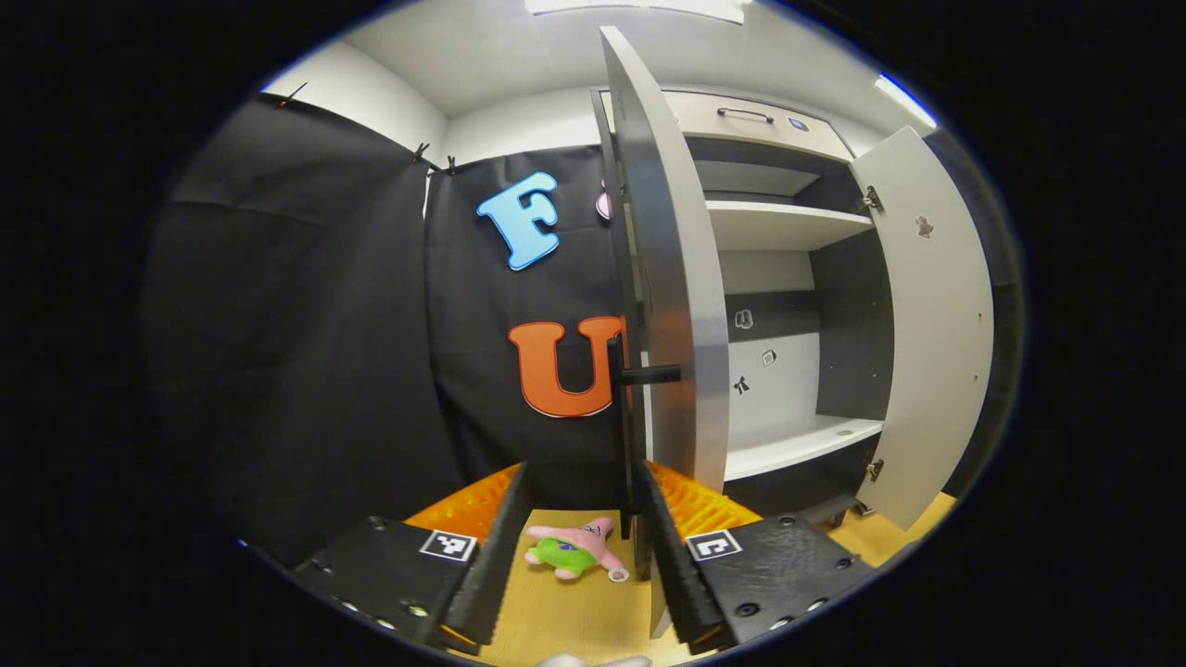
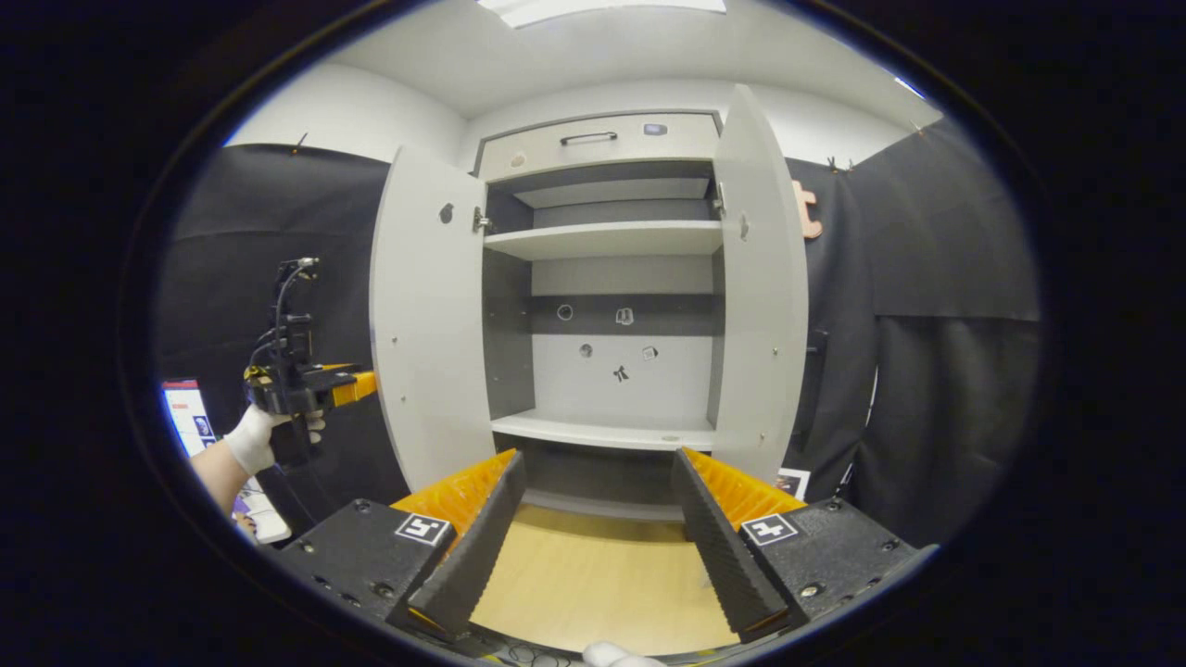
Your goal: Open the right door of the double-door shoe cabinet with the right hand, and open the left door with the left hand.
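In the left gripper view my left gripper (image 1: 579, 556) stands open, holding nothing; the pale grey left cabinet door (image 1: 669, 296) rises edge-on just beyond my right finger, its black bar handle (image 1: 649, 374) pointing sideways above. In the right gripper view my right gripper (image 2: 593, 547) gapes empty, well back from the pale grey right cabinet door (image 2: 762, 287), swung wide ahead to the right.
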The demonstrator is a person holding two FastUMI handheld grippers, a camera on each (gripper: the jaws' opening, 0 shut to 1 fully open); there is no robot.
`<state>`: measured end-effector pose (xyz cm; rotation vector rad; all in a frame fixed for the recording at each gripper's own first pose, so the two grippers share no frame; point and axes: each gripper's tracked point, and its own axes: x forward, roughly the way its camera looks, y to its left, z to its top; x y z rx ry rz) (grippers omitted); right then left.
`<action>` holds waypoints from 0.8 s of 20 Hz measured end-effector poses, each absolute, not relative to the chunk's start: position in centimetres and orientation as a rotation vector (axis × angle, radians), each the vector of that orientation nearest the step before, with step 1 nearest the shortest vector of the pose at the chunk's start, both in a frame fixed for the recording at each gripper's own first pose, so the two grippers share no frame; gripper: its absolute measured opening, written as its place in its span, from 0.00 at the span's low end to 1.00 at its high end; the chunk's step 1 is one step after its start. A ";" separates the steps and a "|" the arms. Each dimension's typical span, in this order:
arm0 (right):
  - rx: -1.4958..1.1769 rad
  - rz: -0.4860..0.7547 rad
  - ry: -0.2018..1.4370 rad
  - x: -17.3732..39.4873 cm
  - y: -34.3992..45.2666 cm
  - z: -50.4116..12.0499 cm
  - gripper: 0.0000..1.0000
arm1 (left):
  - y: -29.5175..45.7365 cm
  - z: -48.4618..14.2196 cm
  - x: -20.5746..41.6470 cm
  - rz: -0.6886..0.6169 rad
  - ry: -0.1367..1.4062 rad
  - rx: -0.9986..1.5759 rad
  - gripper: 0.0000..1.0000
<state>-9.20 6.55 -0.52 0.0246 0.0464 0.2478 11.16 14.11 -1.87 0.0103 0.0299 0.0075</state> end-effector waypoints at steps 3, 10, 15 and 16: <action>0.030 0.247 0.047 -9.4 6.4 -0.6 0.99 | 15.1 -3.0 10.0 0.034 0.075 -0.019 0.98; 0.020 0.234 0.035 -9.4 6.1 0.0 0.99 | 14.6 -3.0 6.4 0.049 0.108 -0.050 0.98; 0.024 0.208 0.016 -9.2 5.5 0.8 0.99 | 11.8 0.1 3.6 0.057 0.056 0.020 0.97; 0.022 0.202 0.010 -9.2 5.4 1.0 0.99 | 10.7 0.9 3.2 0.043 0.047 0.026 0.97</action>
